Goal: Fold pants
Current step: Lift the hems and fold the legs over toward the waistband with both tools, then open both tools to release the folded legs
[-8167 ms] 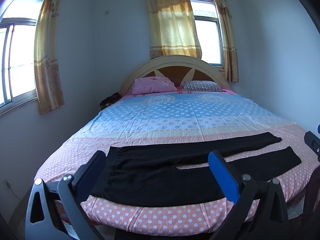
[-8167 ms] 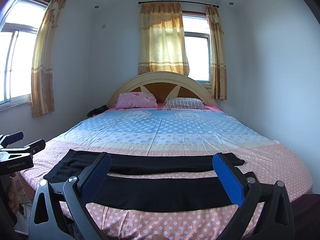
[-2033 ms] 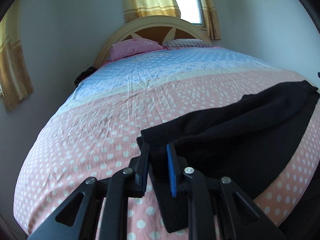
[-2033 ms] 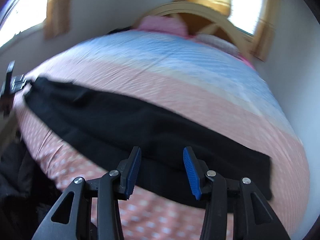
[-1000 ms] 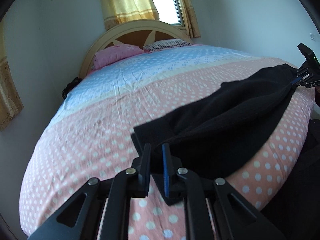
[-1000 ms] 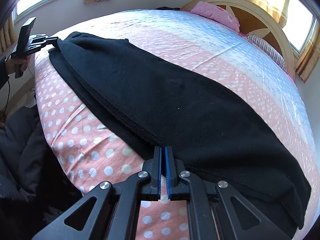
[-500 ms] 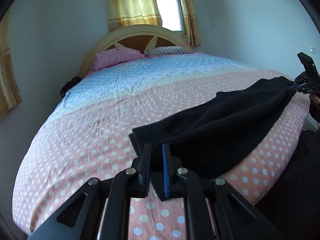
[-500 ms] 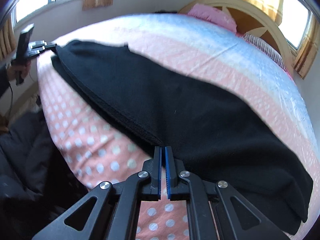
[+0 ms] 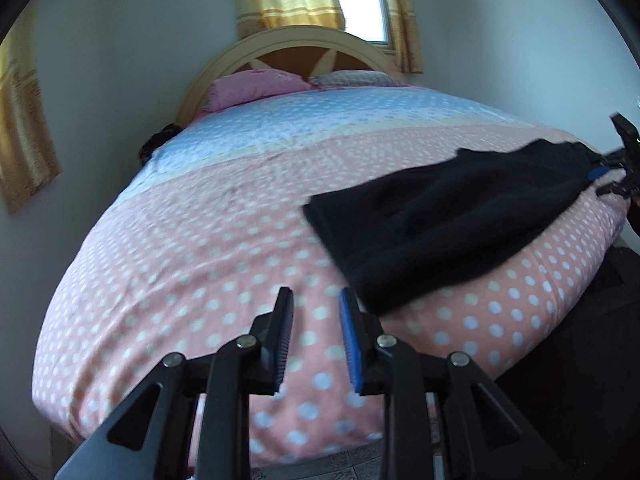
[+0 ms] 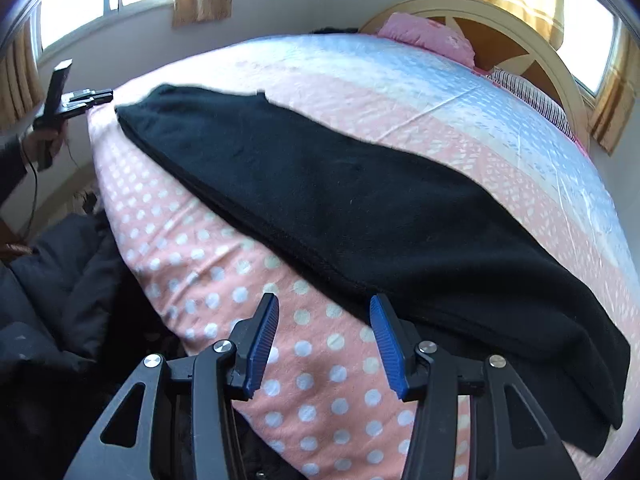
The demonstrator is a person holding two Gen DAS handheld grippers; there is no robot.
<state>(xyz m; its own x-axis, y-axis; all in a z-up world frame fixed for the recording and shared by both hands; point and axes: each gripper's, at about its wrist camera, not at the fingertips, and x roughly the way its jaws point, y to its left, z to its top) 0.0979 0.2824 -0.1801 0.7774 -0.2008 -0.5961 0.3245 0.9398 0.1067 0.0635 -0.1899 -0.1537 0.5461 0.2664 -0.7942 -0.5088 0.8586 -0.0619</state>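
Pants far end cut off, seemingly, behind right claw.

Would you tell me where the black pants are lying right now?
The black pants lie along the bed's pink dotted foot edge, just ahead of both open grippers.

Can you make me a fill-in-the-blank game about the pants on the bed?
1. The pants are the colour ____.
2. The bedsheet under the pants is pink with white ____.
3. The left gripper and the right gripper are both ____, holding nothing.
4. One pants leg lies on top of the ____ leg.

Missing words: black; dots; open; other
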